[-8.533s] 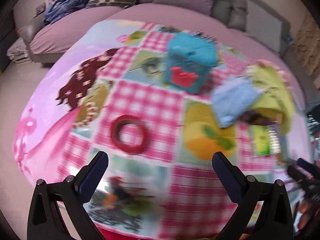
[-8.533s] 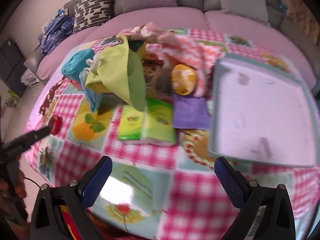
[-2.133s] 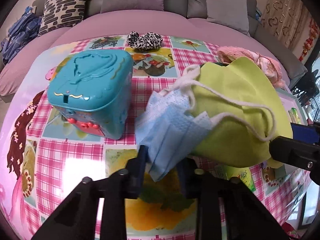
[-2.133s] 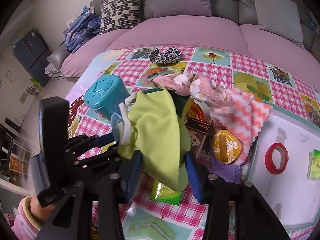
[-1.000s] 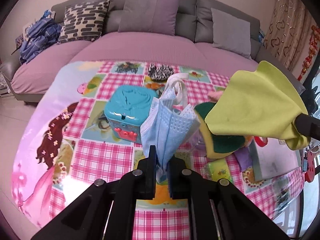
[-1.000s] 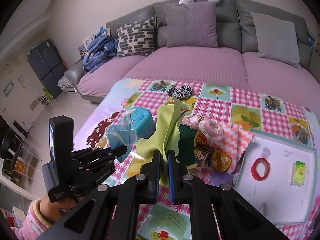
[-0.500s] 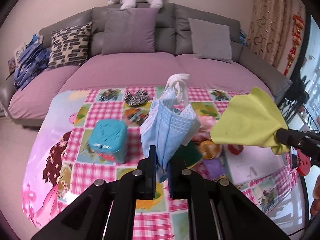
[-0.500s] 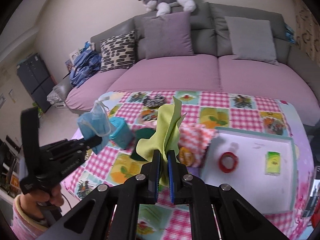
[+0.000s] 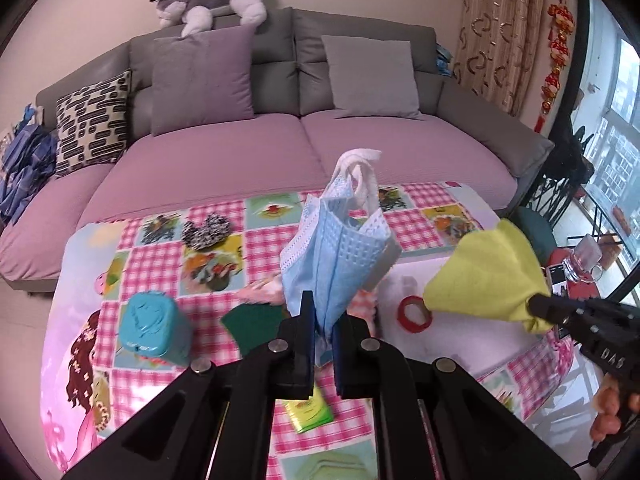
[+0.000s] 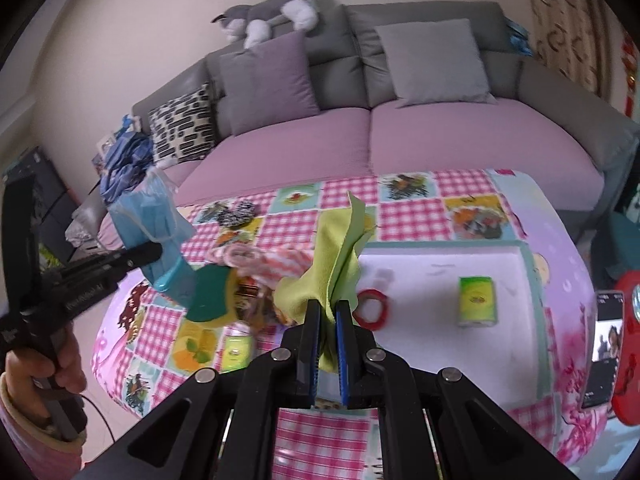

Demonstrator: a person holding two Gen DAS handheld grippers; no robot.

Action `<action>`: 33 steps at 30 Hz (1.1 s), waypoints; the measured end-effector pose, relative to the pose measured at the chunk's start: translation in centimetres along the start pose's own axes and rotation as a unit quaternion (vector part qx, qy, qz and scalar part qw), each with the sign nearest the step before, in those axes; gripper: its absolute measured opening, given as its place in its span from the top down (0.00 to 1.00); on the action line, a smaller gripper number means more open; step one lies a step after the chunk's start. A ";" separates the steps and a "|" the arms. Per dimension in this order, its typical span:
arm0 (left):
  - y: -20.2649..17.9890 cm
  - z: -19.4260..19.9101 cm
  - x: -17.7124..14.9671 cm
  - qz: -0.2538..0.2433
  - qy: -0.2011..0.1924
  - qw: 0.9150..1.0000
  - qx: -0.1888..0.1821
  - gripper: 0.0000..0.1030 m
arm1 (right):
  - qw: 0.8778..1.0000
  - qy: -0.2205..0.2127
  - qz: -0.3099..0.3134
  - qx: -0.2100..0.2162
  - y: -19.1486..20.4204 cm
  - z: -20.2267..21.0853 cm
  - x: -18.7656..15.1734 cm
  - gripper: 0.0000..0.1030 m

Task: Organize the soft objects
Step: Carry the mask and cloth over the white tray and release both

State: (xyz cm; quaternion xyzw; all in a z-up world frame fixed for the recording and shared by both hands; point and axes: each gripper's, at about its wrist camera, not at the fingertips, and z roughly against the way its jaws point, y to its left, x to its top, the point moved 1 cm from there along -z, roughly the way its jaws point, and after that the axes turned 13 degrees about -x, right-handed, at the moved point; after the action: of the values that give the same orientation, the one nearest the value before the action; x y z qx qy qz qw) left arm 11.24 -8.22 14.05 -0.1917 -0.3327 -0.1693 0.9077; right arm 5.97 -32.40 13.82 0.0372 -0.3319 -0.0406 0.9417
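A grey sofa (image 9: 280,80) with purple cushions backs a table under a pink checked cloth (image 9: 152,264), and the view of both has widened since a second ago, when the cameras sat lower and closer.

In the left wrist view, the left gripper (image 9: 322,320) is clamped on a blue face mask (image 9: 336,256), now held clear above the table instead of lying among the clutter. At right, the yellow cloth (image 9: 484,280) hangs from the other tool, over the white tray (image 9: 460,344) and the red tape ring (image 9: 414,314).

In the right wrist view, the right gripper (image 10: 328,320) pinches that yellow cloth, raised above the tray's near edge, where a green tissue pack (image 10: 476,300) lies. The pink cloths (image 10: 256,260) are left on the table.

Both soft pieces look lifted and on their way to the tray, with release likely next.
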 end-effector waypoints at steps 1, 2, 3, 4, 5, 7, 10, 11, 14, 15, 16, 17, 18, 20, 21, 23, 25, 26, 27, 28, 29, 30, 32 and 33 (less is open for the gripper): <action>-0.5 -0.4 0.4 -0.003 0.002 1.000 -0.001 0.94 | 1.000 0.002 -0.004 -0.003 -0.6 -0.1 -0.1 0.92; -0.8 -0.7 0.6 -0.005 0.004 1.000 -0.002 0.94 | 1.000 0.004 -0.008 -0.005 -1.1 -0.3 -0.2 0.92; -1.2 -0.9 0.9 -0.008 0.005 1.000 -0.004 0.94 | 1.000 0.006 -0.013 -0.008 -1.6 -0.5 -0.3 0.92; -1.7 -1.3 1.2 -0.011 0.006 1.000 -0.007 0.94 | 1.000 0.008 -0.019 -0.011 -2.3 -0.7 -0.4 0.92; -2.0 -1.6 1.4 -0.012 0.008 1.000 -0.011 0.94 | 1.000 0.010 -0.023 -0.014 -2.9 -0.9 -0.4 0.92; -2.8 -2.2 2.0 -0.014 0.010 1.000 -0.018 0.94 | 0.999 0.014 -0.032 -0.022 -4.1 -1.2 -0.5 0.92; -3.8 -3.3 2.4 -0.022 0.017 0.999 -0.023 0.94 | 0.998 0.020 -0.044 -0.032 -5.7 -1.8 -0.5 0.92; -4.1 -3.8 2.4 -0.024 0.020 0.999 -0.026 0.94 | 0.998 0.022 -0.046 -0.035 -6.1 -2.0 -0.5 0.92; -5.2 -5.3 2.4 -0.030 0.032 0.999 -0.032 0.94 | 0.997 0.027 -0.050 -0.047 -7.4 -2.6 -0.5 0.92; -5.5 -5.8 2.3 -0.031 0.035 0.998 -0.035 0.94 | 0.997 0.031 -0.053 -0.050 -7.9 -2.9 -0.5 0.92; -5.9 -6.6 2.2 -0.032 0.041 0.998 -0.039 0.94 | 0.997 0.033 -0.054 -0.052 -8.2 -3.2 -0.5 0.92; -6.2 -7.0 2.1 -0.033 0.045 0.998 -0.042 0.94 | 0.996 0.035 -0.056 -0.054 -8.5 -3.4 -0.5 0.92; -6.5 -7.6 1.9 -0.035 0.049 0.997 -0.043 0.94 | 0.996 0.038 -0.056 -0.059 -8.9 -3.8 -0.6 0.92; -7.1 -8.9 1.7 -0.037 0.060 0.996 -0.047 0.94 | 0.996 0.041 -0.055 -0.064 -9.3 -4.3 -0.7 0.92; -7.4 -9.5 1.5 -0.038 0.064 0.996 -0.050 0.94 | 0.995 0.044 -0.056 -0.064 -9.6 -4.7 -0.8 0.92; -7.9 -10.7 1.1 -0.040 0.073 0.995 -0.054 0.94 | 0.995 0.049 -0.057 -0.065 -9.9 -5.4 -1.0 0.92; -8.4 -12.0 0.8 -0.042 0.083 0.994 -0.057 0.94 | 0.995 0.054 -0.055 -0.069 -10.2 -6.2 -1.1 0.92; -8.5 -12.4 0.6 -0.042 0.087 0.994 -0.059 0.94 | 0.994 0.057 -0.054 -0.071 -10.2 -6.5 -1.1 0.92; -8.6 -13.0 0.4 -0.043 0.091 0.993 -0.061 0.94 | 0.994 0.060 -0.054 -0.071 -10.3 -6.9 -1.2 0.92; -8.7 -13.6 0.2 -0.043 0.096 0.993 -0.063 0.94 | 0.994 0.063 -0.055 -0.072 -10.5 -7.5 -1.2 0.92; -8.8 -14.3 0.0 -0.043 0.101 0.992 -0.064 0.94 | 0.994 0.066 -0.055 -0.073 -10.5 -7.9 -1.2 0.92; -8.8 -14.8 -0.2 -0.043 0.105 0.991 -0.064 0.94 | 0.993 0.070 -0.054 -0.074 -10.7 -8.4 -1.2 0.92; -9.0 -16.1 -0.7 -0.045 0.116 0.990 -0.065 0.94 | 0.993 0.077 -0.052 -0.076 -10.8 -9.4 -1.3 0.92; -9.1 -16.6 -0.9 -0.047 0.120 0.990 -0.065 0.94 | 0.992 0.080 -0.052 -0.077 -10.8 -10.0 -1.3 0.92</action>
State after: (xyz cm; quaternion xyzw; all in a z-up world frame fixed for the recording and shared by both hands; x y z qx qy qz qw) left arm 15.55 -23.61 3.91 -0.2132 -0.2186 -0.2545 0.9176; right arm 10.68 -42.63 4.24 -0.0147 -0.2489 -0.1117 0.9619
